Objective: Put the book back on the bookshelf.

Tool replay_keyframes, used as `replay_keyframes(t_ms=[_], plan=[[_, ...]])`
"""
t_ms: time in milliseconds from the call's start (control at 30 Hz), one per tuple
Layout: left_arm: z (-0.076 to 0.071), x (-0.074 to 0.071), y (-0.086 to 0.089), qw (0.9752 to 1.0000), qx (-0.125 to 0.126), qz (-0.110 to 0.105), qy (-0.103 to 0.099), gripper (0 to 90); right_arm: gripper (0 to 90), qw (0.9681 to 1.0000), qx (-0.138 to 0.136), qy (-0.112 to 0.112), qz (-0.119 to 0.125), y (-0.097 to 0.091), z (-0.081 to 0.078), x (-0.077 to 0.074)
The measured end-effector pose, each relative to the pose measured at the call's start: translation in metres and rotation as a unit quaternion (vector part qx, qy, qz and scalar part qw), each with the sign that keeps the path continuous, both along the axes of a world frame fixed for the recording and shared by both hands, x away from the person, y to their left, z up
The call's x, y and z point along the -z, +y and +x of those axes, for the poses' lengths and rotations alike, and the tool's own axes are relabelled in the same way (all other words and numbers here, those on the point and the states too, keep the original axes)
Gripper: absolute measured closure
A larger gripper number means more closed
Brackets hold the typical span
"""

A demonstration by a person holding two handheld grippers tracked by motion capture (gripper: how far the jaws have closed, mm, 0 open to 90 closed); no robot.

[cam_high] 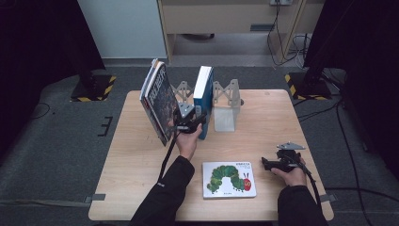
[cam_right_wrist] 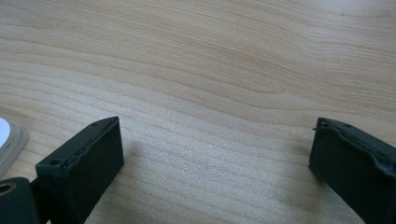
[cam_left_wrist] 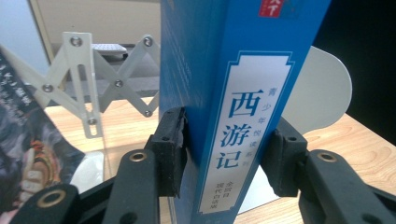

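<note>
left arm: stretched forward over mid-table, my sleeve dark
left gripper (cam_high: 190, 121): jaws on both sides of a spine, left pad touching, right pad unclear
right gripper (cam_high: 278, 162): low, jaws wide apart, nothing between, my hand behind it

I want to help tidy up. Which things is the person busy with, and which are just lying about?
Busy with:
blue book, between the left gripper's pads
white bookstand, where it stands

Just lying about:
caterpillar book, flat on the table
dark books, leaning at the left
right gripper, open and holding nothing
</note>
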State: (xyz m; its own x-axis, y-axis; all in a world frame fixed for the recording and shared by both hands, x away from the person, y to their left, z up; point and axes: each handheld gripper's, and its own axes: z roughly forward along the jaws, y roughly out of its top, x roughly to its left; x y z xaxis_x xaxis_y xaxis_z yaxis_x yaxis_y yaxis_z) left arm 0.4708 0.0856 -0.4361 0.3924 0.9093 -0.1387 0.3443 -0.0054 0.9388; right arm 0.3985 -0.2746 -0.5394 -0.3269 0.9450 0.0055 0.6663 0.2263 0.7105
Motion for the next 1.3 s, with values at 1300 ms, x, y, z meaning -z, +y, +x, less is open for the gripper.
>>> replay_keyframes(t_ms=[1300], plan=[[-0.008,0.022,0.000,0.9978,0.062,-0.016,0.018,54.9,3.2,1.0000,0.000,0.000,0.000,0.000,0.000,0.000]])
